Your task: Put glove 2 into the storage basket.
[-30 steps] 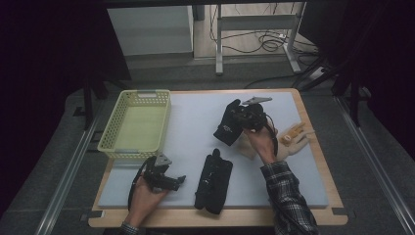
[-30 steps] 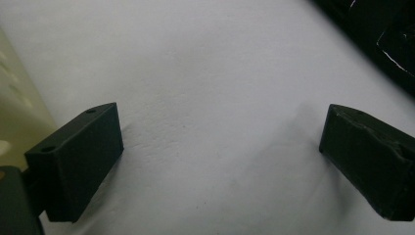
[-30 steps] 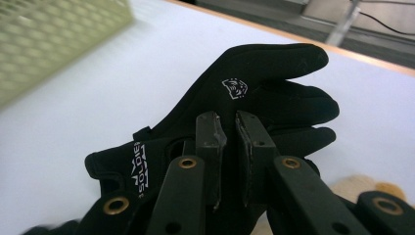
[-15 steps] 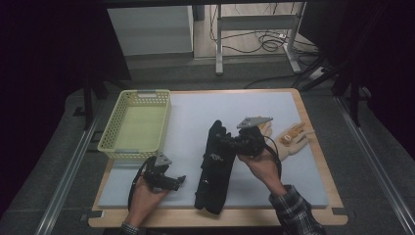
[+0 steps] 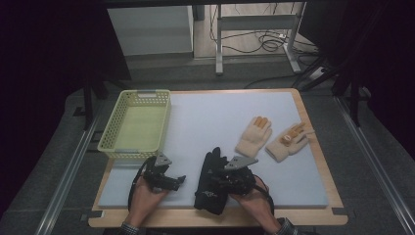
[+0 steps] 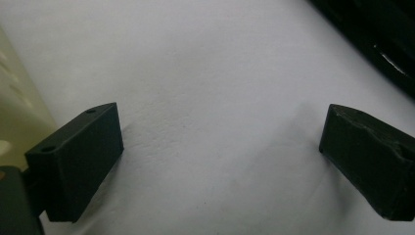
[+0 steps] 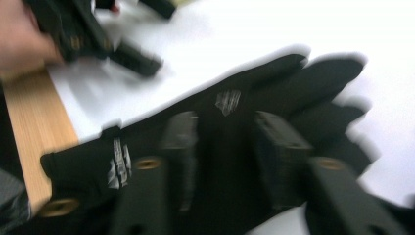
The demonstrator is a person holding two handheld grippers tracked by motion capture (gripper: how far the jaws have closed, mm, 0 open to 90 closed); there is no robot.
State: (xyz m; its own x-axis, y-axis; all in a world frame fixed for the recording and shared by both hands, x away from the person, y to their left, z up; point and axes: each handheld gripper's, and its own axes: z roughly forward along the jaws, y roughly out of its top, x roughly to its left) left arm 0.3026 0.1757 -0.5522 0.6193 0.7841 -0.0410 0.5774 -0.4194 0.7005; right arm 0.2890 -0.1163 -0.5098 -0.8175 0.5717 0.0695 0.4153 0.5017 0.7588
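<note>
Black gloves (image 5: 209, 188) lie stacked at the front middle of the white mat (image 5: 205, 122). My right gripper (image 5: 218, 182) hovers low over them, pointing left. Its jaws have just been opening; in the right gripper view they (image 7: 227, 132) stand apart above the black glove (image 7: 293, 83), with the pads not pressing on it. My left gripper (image 5: 177, 181) rests on the mat just left of the gloves. It (image 6: 220, 142) is wide open over bare mat with nothing between its jaws.
A yellow basket (image 5: 110, 142) stands at the back left of the mat. Two beige gloves (image 5: 254, 136) (image 5: 288, 142) lie to the right. The wooden table edge (image 5: 220, 218) runs along the front. The left hand and its gripper (image 7: 88, 34) show blurred beyond the black gloves.
My right hand came from the back right to the front middle with a black glove, down onto the other black glove. Its jaws opened. The beige gloves are uncovered. The left gripper stayed put.
</note>
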